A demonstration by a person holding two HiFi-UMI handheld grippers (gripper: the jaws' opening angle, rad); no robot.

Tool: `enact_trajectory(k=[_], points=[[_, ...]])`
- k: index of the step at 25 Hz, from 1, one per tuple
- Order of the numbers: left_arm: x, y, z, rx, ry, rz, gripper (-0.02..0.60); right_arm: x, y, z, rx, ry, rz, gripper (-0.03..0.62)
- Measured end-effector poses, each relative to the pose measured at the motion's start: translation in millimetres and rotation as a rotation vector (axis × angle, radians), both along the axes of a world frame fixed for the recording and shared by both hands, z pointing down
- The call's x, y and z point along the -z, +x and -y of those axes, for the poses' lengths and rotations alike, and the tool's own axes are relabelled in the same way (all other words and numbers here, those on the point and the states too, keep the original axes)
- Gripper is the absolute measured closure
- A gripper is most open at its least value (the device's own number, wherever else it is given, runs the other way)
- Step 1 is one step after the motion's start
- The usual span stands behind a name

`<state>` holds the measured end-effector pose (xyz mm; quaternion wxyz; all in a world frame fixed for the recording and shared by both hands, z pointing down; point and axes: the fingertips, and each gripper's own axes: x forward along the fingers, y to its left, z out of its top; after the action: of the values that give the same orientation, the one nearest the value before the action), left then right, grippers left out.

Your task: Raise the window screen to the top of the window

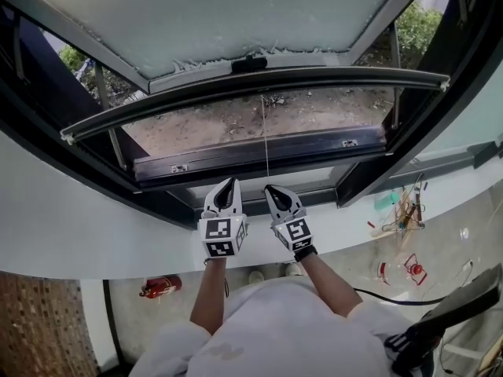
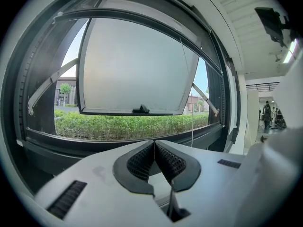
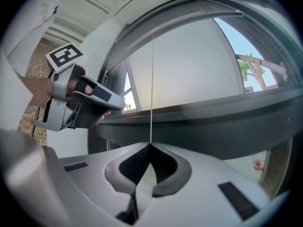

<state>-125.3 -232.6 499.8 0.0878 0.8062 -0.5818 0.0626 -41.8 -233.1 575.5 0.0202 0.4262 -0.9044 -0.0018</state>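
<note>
Right hand-held gripper (image 3: 150, 146) pinching thin taut cord (image 3: 152, 89)

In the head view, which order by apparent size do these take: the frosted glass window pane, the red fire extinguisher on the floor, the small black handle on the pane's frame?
1. Frosted glass window pane: by far the largest.
2 and 3. Red fire extinguisher and small black handle: too alike to rank.
</note>
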Motion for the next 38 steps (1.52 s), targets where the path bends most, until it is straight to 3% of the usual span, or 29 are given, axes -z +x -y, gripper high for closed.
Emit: enact_trajectory(k=[5, 10, 18, 28, 38], points=[[3.5, 0.5, 2.6, -0.002, 0.005, 0.001, 0.575, 37.6, -2.7, 3.9, 0.017, 0.022, 0.127, 0.591], [4.4, -0.6, 4.6, 0.002, 0.007, -0.001, 0.575, 91.4, -15.4, -0.8, 0.056, 0.151, 0.134, 0.591], [8.1, -3.0, 8.9, 0.005, 0.023, -0.003, 0.575, 139.7, -15.3, -2.7, 0.067, 0.237, 0.189, 0.591], [4.8, -2.5, 10.2, 0.005, 0.021, -0.001, 0.575, 178.4, -10.3, -6.1, 0.097, 0.273, 0.323, 0.592], [8.7, 0.7, 14.9, 0.011, 0.026, 0.009, 0.575, 212.9, -8.5, -10.2, 0.131, 0.328, 0.377, 0.592]])
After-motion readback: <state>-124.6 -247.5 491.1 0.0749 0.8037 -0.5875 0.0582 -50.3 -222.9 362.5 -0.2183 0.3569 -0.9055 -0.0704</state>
